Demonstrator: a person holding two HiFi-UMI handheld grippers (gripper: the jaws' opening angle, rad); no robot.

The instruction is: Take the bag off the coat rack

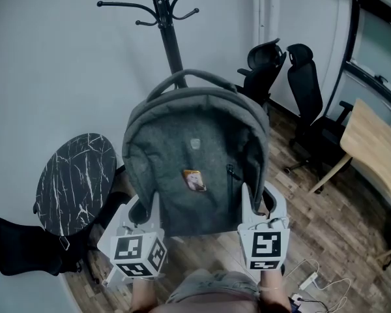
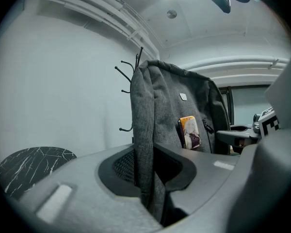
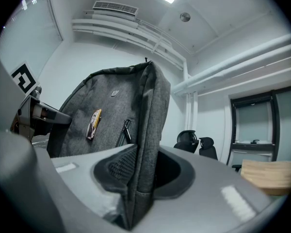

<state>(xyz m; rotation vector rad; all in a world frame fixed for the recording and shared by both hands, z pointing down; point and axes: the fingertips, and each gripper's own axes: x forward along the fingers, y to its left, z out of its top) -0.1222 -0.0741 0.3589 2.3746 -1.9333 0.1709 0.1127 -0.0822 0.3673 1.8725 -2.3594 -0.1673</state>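
A grey fabric backpack (image 1: 195, 168) with a small orange tag on its front hangs upright in front of the black coat rack (image 1: 166, 25). My left gripper (image 1: 145, 208) is shut on the bag's lower left edge, and my right gripper (image 1: 254, 204) is shut on its lower right edge. In the left gripper view the backpack's side (image 2: 144, 144) runs down between the jaws. The right gripper view shows the backpack's other side (image 3: 145, 154) pinched the same way. The bag's top handle (image 1: 189, 77) arches near the rack's pole; whether it is on a hook I cannot tell.
A round black marble-patterned table (image 1: 75, 181) stands at the left with a black bag (image 1: 23, 246) below it. Two black office chairs (image 1: 287, 77) and a wooden desk (image 1: 378, 149) are at the right. A white power strip with cables (image 1: 309, 280) lies on the wood floor.
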